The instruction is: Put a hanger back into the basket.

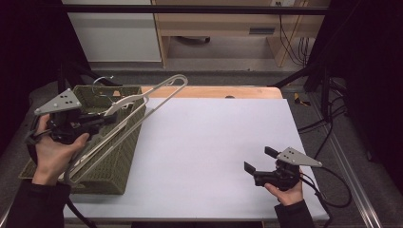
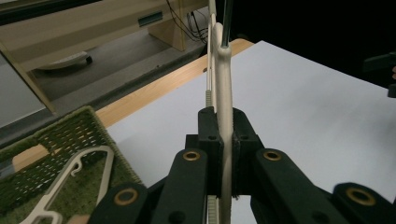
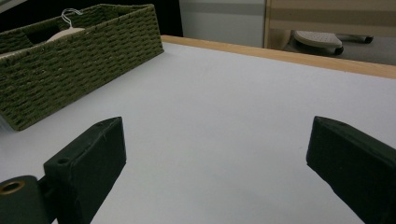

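Hanger (image 1: 124,118), cream plastic, is pinched in the left gripper (image 1: 97,121) and held tilted above the green woven basket (image 1: 121,164). The right gripper (image 1: 256,161) waits over the white worktop (image 1: 204,142), jaws spread and empty. Lifting-out appears underway; next, carrying it clear and laying it flat.

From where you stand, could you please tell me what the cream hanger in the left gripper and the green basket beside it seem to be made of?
The cream hanger, clamped in the left gripper, looks like smooth matt plastic or painted wood; its even, grainless surface leaves that open. Its hook looks like thin metal wire. The green basket looks like woven fibre or paper cord, judging by its ribbed braided walls.
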### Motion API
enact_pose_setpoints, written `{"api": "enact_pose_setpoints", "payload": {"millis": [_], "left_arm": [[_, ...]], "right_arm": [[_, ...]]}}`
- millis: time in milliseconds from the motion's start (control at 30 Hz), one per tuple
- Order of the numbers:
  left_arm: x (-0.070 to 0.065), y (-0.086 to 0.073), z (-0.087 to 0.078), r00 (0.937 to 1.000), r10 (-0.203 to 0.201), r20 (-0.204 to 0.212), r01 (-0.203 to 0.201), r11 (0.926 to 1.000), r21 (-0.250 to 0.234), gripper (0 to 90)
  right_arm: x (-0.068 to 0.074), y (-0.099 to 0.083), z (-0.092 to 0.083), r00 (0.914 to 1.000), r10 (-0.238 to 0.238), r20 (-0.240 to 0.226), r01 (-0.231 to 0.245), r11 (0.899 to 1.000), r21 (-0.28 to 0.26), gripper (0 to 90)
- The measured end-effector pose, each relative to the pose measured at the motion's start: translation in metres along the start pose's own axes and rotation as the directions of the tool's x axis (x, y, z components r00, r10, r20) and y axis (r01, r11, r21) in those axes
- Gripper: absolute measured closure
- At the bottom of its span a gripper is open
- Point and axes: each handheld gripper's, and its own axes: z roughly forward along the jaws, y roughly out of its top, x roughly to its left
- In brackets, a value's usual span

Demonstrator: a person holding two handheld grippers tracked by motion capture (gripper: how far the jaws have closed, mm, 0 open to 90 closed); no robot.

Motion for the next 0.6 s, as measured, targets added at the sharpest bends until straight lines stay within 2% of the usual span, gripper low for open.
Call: {"api": "enact_pose_setpoints", "payload": {"millis": [200,600], "left_arm": [[0.024,-0.005,-0.004,0.9991,-0.003,-0.042,0.004,0.9997,0.022,85.6],[0.069,-0.029,-0.010,0.9964,-0.035,-0.078,0.038,0.9985,0.039,85.6]], "right_arm": [[-0.002,-0.001,0.001,1.0000,0.006,0.008,-0.006,1.000,0.004,4.9],[-0.002,-0.002,0.002,0.9999,0.000,0.011,0.000,1.000,0.011,4.1]]}}
